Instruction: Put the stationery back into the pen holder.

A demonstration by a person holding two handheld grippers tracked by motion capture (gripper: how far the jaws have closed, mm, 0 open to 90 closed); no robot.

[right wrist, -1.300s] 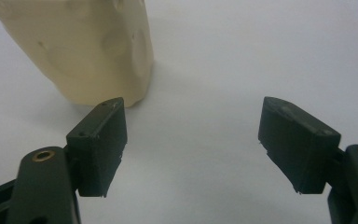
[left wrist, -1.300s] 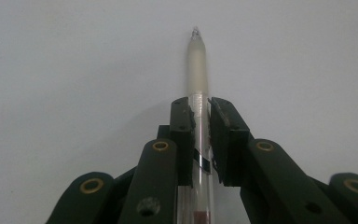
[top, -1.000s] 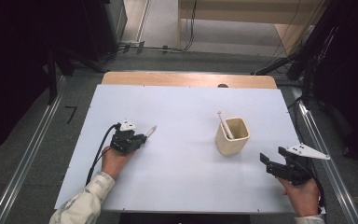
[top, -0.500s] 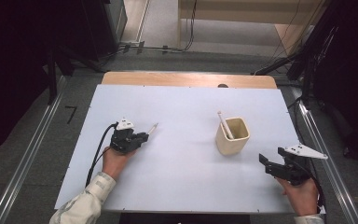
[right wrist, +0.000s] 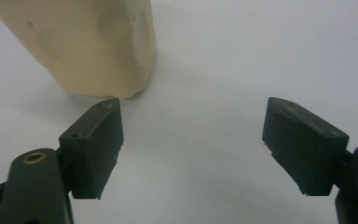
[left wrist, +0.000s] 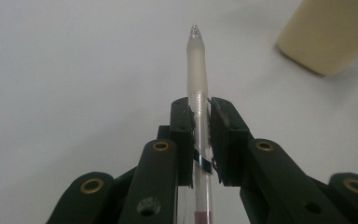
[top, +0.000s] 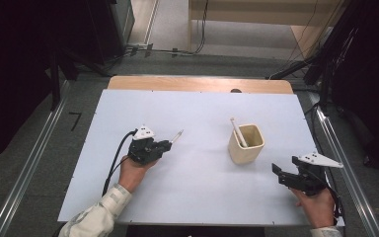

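The left gripper (top: 164, 146) has shifted forward and toward the cup since a second ago, carrying a clear pen (left wrist: 198, 88) pinched between its jaws — tip pointing ahead, lifted off the white table (top: 197, 118). Right of centre stands a cream cup (top: 246, 144) with a second pen (top: 237, 131) leaning inside. At far right, the right gripper (top: 278, 172) rests near the cup, unmoved — jaws spread wide, nothing between them.

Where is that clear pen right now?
The clear pen is clamped between the left gripper's fingers, on the left of the high view, its tip pointing toward the cream cup.
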